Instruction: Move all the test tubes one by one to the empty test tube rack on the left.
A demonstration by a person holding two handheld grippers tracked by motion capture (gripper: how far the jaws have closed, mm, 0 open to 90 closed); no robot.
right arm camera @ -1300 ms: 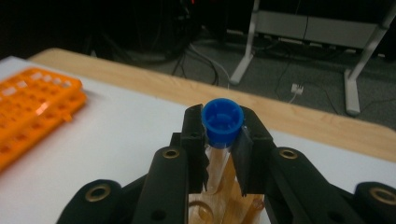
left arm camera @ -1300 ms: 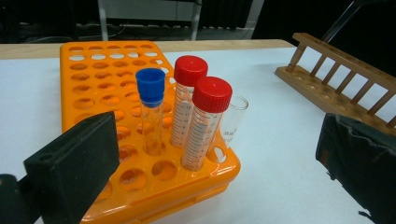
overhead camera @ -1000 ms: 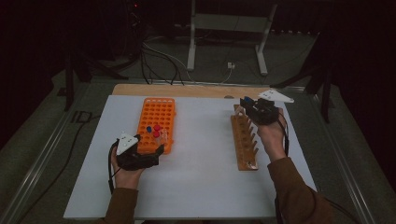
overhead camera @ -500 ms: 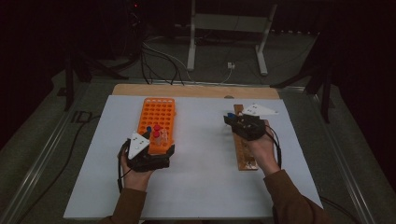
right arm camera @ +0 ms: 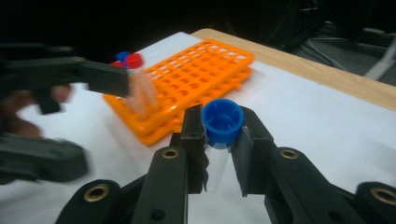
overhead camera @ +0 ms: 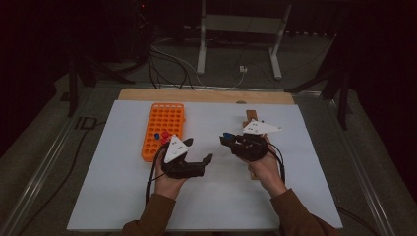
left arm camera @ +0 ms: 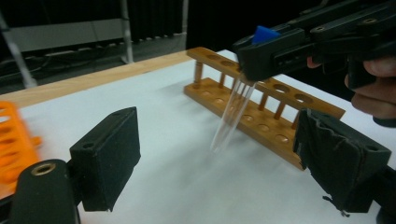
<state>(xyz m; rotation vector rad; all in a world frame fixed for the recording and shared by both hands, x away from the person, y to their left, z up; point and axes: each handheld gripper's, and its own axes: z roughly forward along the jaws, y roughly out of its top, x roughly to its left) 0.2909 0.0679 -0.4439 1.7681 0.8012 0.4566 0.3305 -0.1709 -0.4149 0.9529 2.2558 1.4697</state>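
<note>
The blue-capped tube (right arm camera: 223, 122) is clamped in the right hand-held gripper (right arm camera: 223, 140); the left hand-held gripper (left arm camera: 219, 158), empty, has just been narrowing.

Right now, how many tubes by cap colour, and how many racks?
Blue-capped tubes: 2, one in the right gripper, one in the orange rack
Red-capped tubes: 2
Racks: 2, orange and wooden rack
Total: 6

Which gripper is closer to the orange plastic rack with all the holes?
Left. The left gripper sits just beside the orange plastic rack's near right corner, jaws apart and holding nothing. The right gripper is farther right, holding a blue-capped clear tube.
</note>
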